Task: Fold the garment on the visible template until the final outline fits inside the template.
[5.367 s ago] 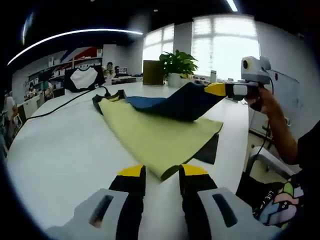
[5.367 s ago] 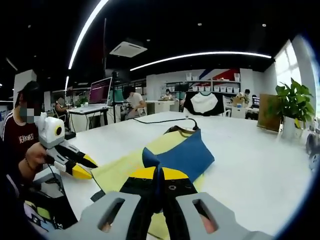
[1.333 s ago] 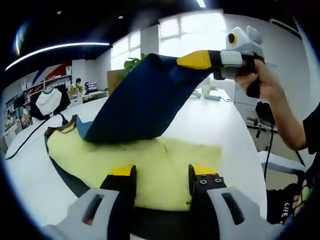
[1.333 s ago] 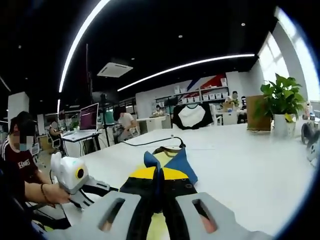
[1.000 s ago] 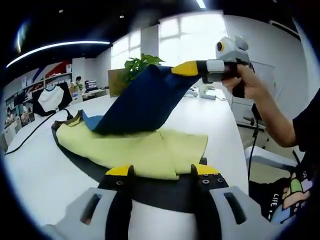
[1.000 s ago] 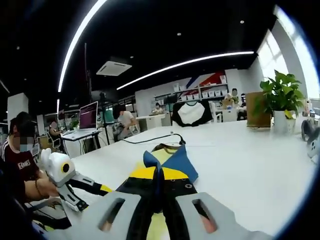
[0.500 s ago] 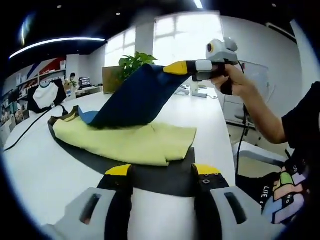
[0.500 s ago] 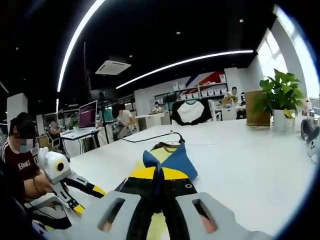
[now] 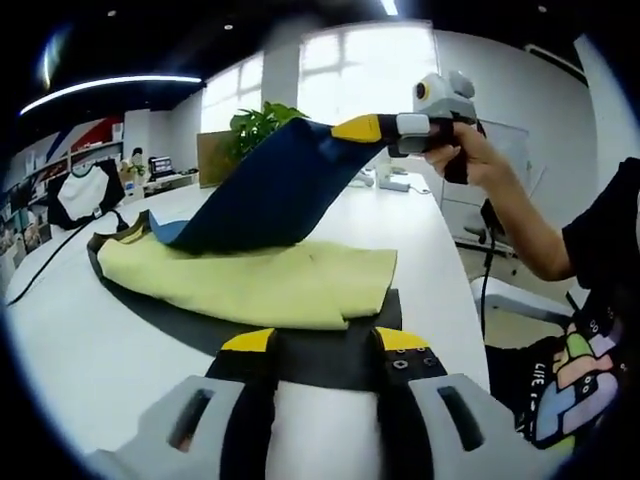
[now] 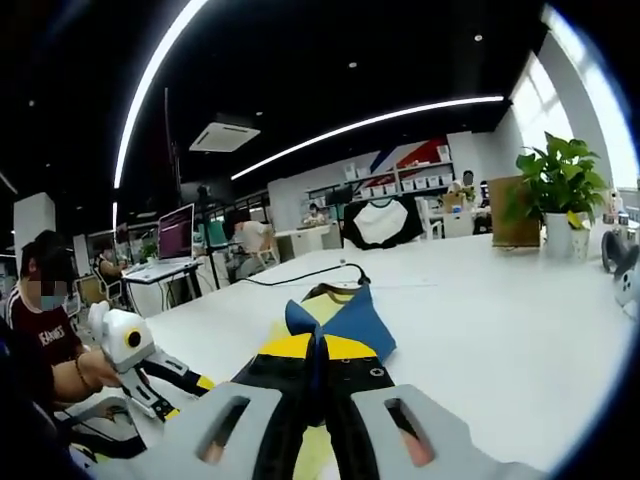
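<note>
While the garment lies on the table: one blue panel is lifted clear of it.
Garment [image 9: 270,285]: yellow body spread flat over the dark template [image 9: 330,350], its near hem just beyond the left gripper's tips; the navy-blue panel [image 9: 270,190] rises from the far side up to the right gripper.
Template: dark sheet flat on the white table [image 9: 70,360]; it shows as a band past the garment's near hem and along its left side.
Left gripper [image 9: 312,342]: jaws apart, yellow tips low over the template's near edge, nothing between them.
Right gripper [image 10: 312,348]: jaws together, clamped on the blue panel's edge; seen from the left gripper view [image 9: 362,128] it is held up in a person's hand [image 9: 462,158], above the table.
Plant pot [image 10: 558,242]: at the far right of the table, holding a leafy green plant [image 10: 556,180].
Black cable [image 10: 300,273]: runs across the table to the garment's far end.
</note>
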`<state>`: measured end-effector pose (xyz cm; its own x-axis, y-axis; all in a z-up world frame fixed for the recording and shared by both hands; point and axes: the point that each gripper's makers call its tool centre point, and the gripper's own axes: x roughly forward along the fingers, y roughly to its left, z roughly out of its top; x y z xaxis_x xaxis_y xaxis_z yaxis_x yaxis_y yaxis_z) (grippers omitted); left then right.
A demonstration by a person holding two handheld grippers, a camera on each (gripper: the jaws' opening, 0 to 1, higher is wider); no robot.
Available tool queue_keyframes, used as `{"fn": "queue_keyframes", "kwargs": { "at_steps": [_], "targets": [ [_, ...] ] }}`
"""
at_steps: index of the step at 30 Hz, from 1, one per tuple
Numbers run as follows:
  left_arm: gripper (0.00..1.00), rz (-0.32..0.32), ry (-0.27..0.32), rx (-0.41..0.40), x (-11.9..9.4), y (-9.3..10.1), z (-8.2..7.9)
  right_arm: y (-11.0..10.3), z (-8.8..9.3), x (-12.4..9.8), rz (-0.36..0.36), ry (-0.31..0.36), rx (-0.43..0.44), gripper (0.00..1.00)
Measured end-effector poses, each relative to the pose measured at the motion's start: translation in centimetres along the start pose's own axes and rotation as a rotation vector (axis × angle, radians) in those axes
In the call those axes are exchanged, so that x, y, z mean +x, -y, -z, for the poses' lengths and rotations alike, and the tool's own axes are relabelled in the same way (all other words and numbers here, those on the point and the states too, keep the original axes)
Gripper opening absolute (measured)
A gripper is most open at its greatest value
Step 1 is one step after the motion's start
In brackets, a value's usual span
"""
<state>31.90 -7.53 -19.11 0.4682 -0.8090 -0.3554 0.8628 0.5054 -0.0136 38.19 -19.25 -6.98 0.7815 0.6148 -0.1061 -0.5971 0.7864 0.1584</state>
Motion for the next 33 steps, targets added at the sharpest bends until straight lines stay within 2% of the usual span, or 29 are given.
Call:
{"fn": "queue_keyframes", "kwargs": {
  "at_steps": [5,7,10,15,20,24,33],
  "targets": [
    [0.27,0.034,0.011,0.006,0.1,1.1,0.0,0.1,0.2,-0.1,0.000,-0.001,-0.004,0.00],
    [0.26,0.034,0.015,0.009,0.1,1.1,0.0,0.1,0.2,-0.1,0.000,-0.002,-0.002,0.00],
    [0.10,0.054,0.032,-0.001,0.0,1.3,0.0,0.0,0.3,-0.2,0.000,-0.001,0.001,0.00],
    [0.03,0.059,0.040,0.005,-0.1,0.9,-0.1,-0.3,0.4,-0.2,-0.005,-0.004,0.003,0.00],
    [0.01,0.063,0.034,0.009,-0.1,0.9,-0.2,-0.3,0.4,-0.3,-0.004,-0.005,0.005,0.00],
    [0.01,0.057,0.029,0.045,-0.2,1.1,-0.2,-0.3,0.3,-0.4,-0.001,-0.001,0.006,0.00],
    [0.00,0.070,0.044,0.031,-0.7,0.9,-0.4,-0.1,0.0,-0.6,0.007,-0.001,-0.006,0.00]
  ]
}}
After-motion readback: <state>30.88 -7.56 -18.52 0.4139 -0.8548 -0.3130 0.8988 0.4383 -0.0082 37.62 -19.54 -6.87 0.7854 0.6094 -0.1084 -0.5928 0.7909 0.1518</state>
